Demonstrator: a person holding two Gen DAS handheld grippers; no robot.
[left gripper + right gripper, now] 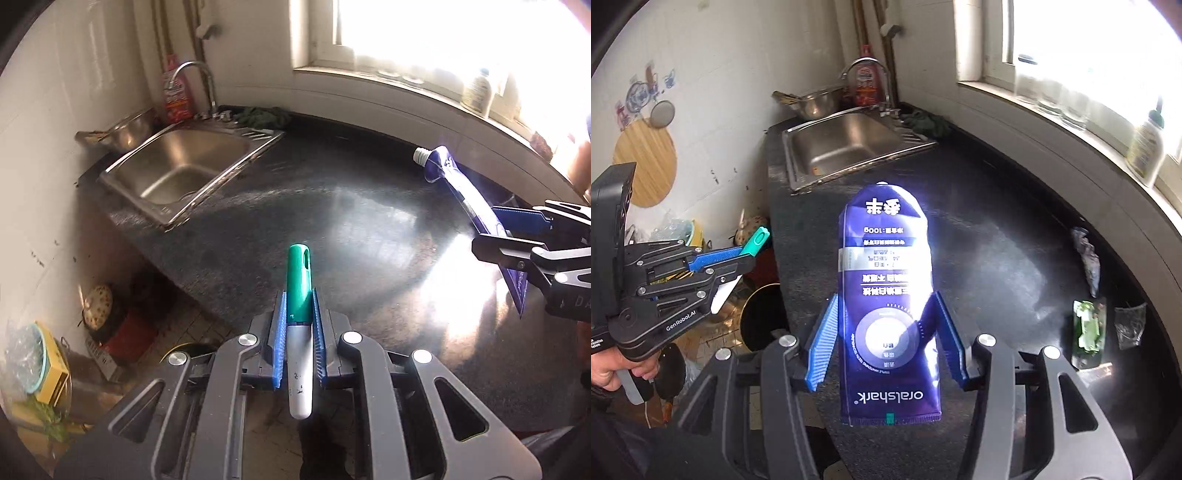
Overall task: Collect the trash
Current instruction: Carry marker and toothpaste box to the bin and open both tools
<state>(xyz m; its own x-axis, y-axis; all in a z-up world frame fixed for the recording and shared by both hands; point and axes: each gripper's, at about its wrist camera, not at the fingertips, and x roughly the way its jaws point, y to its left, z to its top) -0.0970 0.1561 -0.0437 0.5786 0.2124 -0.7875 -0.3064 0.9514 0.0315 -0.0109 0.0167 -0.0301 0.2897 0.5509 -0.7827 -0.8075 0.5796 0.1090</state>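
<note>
Left wrist view: the left claw (pixel 300 325) was clenched on a marker (pixel 300 332), its green cap pointing forward along the fingers and its grey barrel running back between the blue pads. The marker's long axis lay in line with the claw, so it hung over the dark desk (pixel 332 206) near the desk's front edge, with floor clutter showing below to the left. The sink (pixel 184 166) sat far ahead to the left. At the right edge, the right claw (pixel 517 236) held a purple tube (pixel 465 192) whose open neck pointed up and away toward the window sill.

Right wrist view: the right claw (pixel 886 343) gripped the tube (pixel 886 280) across its flat width, 1 blue pad on each side, crimped end toward the camera and neck forward. The tube's long axis ran along the fingers, above the desk (pixel 997 240). The left claw (pixel 738 254) showed at the left, marker cap (pixel 756 242) poking out, a hand (pixel 613 369) on its grip. To the right on the desk lay more trash: a green wrapper (pixel 1087 332), a clear wrapper (pixel 1130 325) just beside it, and a crumpled grey scrap (pixel 1086 254) further back. All 3 lay right of the right claw, so that hand was nearer to them.

Both claws were full, so I judge a drop-off would come first; no bin could be made out for certain.
</note>
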